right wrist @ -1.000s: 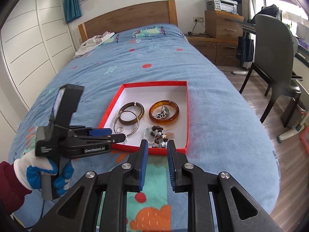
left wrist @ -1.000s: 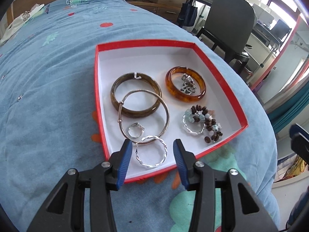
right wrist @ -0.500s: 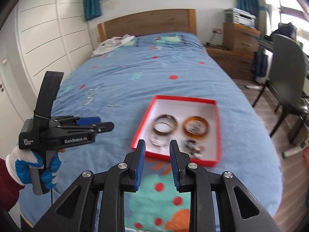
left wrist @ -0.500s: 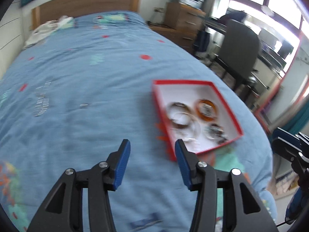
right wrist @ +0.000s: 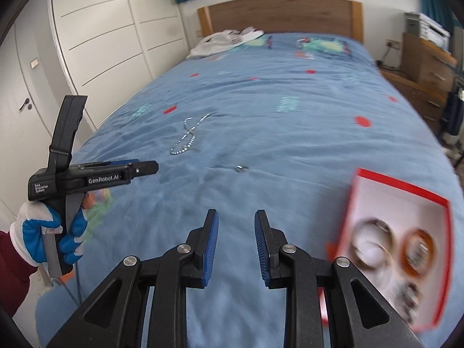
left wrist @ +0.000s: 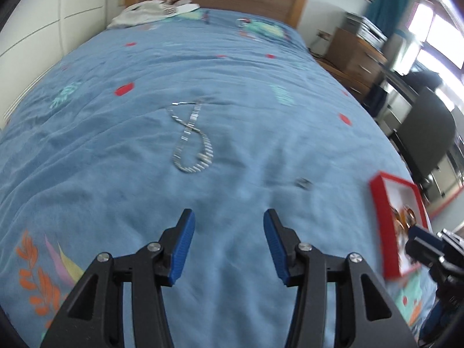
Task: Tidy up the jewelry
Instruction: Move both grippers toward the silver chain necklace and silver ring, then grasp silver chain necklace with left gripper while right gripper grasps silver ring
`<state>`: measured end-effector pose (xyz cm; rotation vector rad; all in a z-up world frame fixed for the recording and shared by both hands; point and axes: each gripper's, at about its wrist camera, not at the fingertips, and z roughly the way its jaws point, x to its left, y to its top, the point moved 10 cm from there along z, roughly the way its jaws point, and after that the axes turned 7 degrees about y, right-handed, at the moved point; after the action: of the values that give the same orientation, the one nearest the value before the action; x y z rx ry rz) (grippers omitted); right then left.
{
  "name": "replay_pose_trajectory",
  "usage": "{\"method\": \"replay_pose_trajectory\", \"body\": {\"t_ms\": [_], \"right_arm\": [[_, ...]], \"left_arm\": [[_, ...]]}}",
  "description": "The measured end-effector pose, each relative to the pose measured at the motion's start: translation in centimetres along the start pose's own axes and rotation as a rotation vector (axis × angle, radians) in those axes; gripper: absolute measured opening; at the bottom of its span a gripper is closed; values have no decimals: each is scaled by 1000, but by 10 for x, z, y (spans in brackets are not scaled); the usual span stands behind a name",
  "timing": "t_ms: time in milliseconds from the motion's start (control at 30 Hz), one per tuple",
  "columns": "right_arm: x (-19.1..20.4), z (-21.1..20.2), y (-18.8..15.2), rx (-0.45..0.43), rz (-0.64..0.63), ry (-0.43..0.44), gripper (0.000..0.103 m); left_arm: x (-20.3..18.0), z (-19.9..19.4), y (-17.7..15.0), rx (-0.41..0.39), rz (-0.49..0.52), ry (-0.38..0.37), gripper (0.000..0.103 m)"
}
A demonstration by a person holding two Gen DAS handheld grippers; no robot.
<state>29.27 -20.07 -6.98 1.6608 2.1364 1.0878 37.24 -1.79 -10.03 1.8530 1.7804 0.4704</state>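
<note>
Beyond the left gripper (left wrist: 227, 243), whose jaws gape empty over the bed (left wrist: 116, 174), a silver chain (left wrist: 191, 139) lies looped, the red box (left wrist: 382, 211) well right of it. From the right wrist, the right gripper (right wrist: 236, 246) hangs parted and empty, a small ring (right wrist: 241, 168) between chain and box.

chain (left wrist: 190, 139) on bed (left wrist: 116, 174), ring (left wrist: 303, 183) between, tray (left wrist: 380, 203) right

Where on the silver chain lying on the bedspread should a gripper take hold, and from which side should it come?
Grip the silver chain at its crossing point, from straight above. It lies flat in a figure-eight on the soft blue bedspread, so the two strands there probably pinch together; the open left gripper faces it.
</note>
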Motion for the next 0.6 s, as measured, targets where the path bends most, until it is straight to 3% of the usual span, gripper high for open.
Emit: {"method": "replay_pose_trajectory", "body": {"t_ms": [267,600], "right_arm": [[-11,95,28,38,48,47,26],[-31,148,28,71,82,53,26]], "left_arm": [[36,68,48,16,-56,1,47],[25,130,77,40,-53,-19,47]]}}
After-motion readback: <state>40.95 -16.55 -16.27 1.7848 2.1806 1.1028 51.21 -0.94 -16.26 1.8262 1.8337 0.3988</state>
